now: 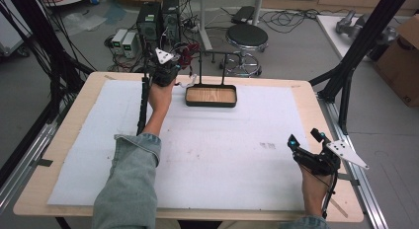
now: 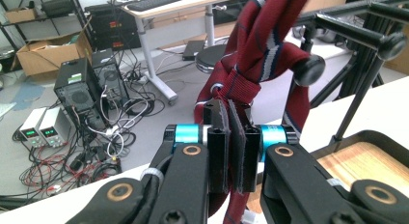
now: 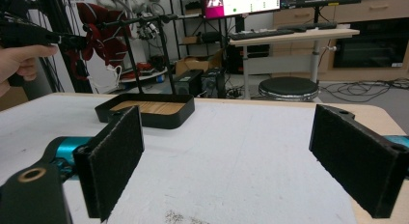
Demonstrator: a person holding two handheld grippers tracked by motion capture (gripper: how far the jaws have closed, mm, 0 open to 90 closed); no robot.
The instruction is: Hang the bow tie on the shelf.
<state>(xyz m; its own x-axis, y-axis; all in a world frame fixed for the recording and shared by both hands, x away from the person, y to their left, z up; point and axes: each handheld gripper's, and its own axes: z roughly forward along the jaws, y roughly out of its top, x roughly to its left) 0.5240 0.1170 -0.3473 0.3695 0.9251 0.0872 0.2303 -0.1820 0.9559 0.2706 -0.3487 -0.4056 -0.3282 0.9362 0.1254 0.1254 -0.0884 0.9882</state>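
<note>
A dark red tie (image 2: 263,45) with blue and white stripes hangs over the black bar (image 2: 337,26) of a small rack. The rack rises from a black tray with a wooden floor (image 1: 211,95) at the far middle of the table. My left gripper (image 2: 236,137) is shut on the tie's lower part, just left of the rack (image 1: 170,66). The tie (image 1: 185,55) shows as a red bunch by the bar's left end. My right gripper (image 1: 304,138) hovers open and holds nothing near the table's right edge. In the right gripper view, its jaws (image 3: 226,151) stand wide apart, facing the tray (image 3: 144,110) and tie (image 3: 96,26).
A white sheet (image 1: 222,145) covers most of the wooden table. Beyond the far edge are computer towers (image 1: 158,19), cables and a round stool (image 1: 246,39). Black frame posts (image 1: 360,41) stand at the right. A cardboard box (image 1: 402,61) sits on the floor.
</note>
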